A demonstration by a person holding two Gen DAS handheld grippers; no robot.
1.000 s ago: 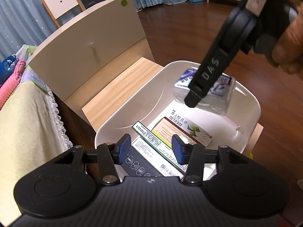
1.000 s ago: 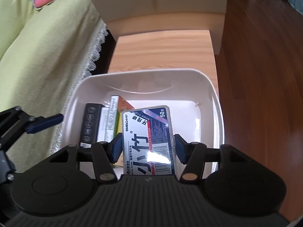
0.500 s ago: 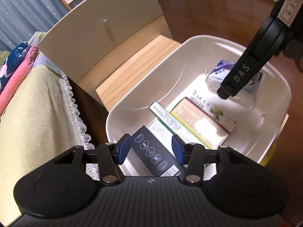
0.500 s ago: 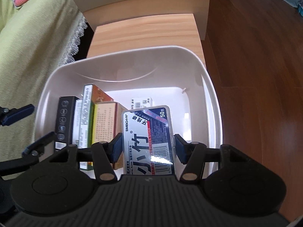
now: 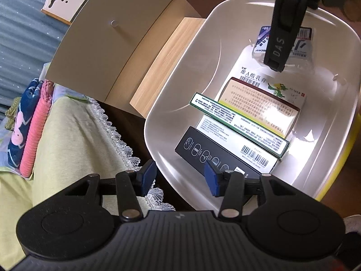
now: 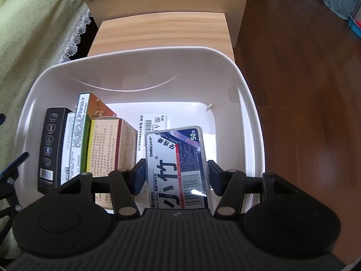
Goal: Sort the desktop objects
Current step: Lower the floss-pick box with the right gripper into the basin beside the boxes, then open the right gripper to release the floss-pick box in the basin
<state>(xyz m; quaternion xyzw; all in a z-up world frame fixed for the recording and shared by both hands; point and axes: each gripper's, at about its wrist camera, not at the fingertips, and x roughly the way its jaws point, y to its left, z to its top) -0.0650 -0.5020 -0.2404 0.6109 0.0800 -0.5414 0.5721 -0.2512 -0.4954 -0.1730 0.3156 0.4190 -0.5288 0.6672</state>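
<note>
Entry: floss box held over the bin, not yet set down.

We had the right gripper (image 6: 173,176) clenched on the clear floss box (image 6: 177,155), inside the white bin (image 6: 144,65) above its bare right half; the left gripper (image 5: 178,177) hung released and holding nothing at the bin's near rim. Filed already, on edge along the left side: a black box (image 6: 49,144), a white box (image 5: 234,144), a green-edged box (image 5: 237,124) and a tan box (image 6: 108,144), with a flat white carton (image 5: 255,79) on the bin floor. We judged the step to be placing; the next move called for lowering the box beside the tan one, then loosening the grip. Bin stood on a light wood surface (image 6: 164,29); a bed with a green lace-edged cover (image 5: 74,135) to the left, dark wood floor (image 6: 304,67) to the right.
</note>
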